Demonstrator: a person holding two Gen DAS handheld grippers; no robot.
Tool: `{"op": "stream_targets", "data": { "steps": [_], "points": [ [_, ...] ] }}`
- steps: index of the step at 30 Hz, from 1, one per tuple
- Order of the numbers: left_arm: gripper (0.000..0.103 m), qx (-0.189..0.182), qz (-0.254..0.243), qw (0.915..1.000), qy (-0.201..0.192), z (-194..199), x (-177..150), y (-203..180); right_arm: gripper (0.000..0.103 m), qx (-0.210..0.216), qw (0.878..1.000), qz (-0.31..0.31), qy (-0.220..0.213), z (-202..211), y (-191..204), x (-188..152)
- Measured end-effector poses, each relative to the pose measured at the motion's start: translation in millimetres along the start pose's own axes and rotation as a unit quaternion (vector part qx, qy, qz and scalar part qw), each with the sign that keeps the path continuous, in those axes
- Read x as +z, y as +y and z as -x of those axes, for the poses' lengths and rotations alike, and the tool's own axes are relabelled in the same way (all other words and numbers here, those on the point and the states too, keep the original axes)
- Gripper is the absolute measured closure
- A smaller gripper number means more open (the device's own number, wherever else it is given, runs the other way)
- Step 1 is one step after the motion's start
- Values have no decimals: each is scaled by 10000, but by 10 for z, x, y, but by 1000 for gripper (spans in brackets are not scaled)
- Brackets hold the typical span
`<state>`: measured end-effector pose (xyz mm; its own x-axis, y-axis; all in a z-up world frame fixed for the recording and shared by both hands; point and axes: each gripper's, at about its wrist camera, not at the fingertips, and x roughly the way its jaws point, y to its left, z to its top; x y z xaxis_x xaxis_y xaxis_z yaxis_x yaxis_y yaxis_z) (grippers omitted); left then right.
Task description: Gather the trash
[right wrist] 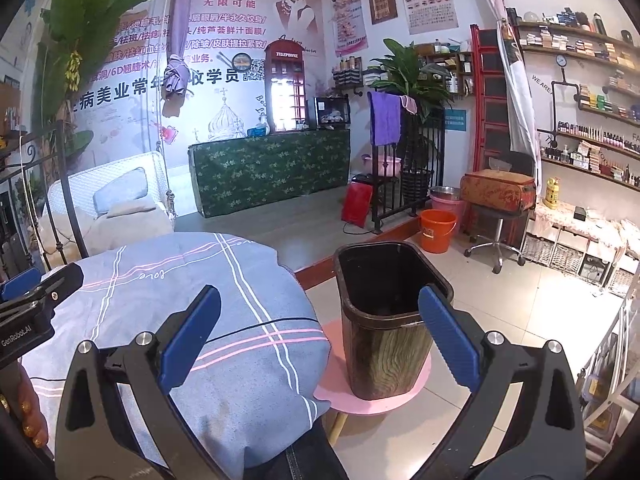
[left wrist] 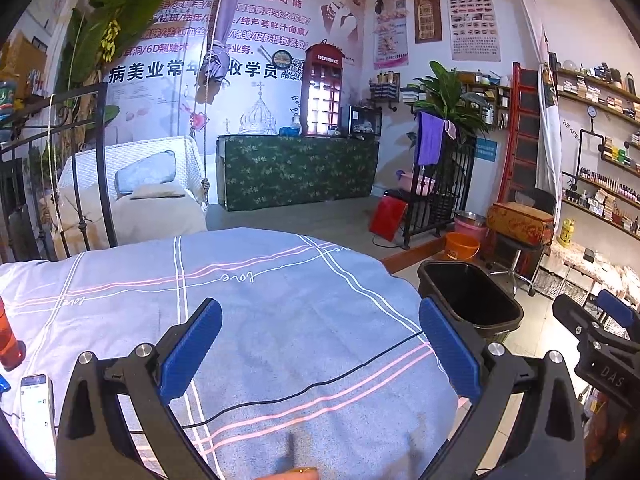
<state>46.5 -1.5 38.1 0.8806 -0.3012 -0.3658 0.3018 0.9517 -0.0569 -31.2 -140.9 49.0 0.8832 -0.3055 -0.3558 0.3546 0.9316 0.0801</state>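
Note:
My left gripper (left wrist: pixel 320 344) hangs open over a round table draped in a blue striped cloth (left wrist: pixel 280 304), with nothing between its blue pads. In the right wrist view, my right gripper (right wrist: pixel 320 336) is open too, straddling the table edge (right wrist: pixel 256 360) and a dark bin (right wrist: pixel 384 320) with wood-grain sides. The bin stands on a pink stool (right wrist: pixel 372 400) just right of the table, and its inside is dark. From the left wrist view, the bin (left wrist: pixel 468 296) and the right gripper (left wrist: pixel 588 308) show at the right. The left gripper (right wrist: pixel 44 280) shows at the right wrist view's left edge.
A thin black cable (left wrist: pixel 320 384) crosses the cloth. A phone (left wrist: pixel 38 412) and a red bottle (left wrist: pixel 8 340) sit at the table's left edge. A hand (right wrist: pixel 32 420) holds the left gripper. An orange bucket (right wrist: pixel 438 230), a swivel stool (right wrist: pixel 496 240) and shelves (right wrist: pixel 592 152) stand beyond.

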Motion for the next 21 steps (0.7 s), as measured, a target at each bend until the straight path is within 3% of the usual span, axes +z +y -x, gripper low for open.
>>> {"op": "stream_targets", "data": {
  "steps": [21],
  "points": [
    [5,-35,-56,10000,50,32,-5,-67,6,-75,9999,-122,77,-17,-81,-44]
  ]
}}
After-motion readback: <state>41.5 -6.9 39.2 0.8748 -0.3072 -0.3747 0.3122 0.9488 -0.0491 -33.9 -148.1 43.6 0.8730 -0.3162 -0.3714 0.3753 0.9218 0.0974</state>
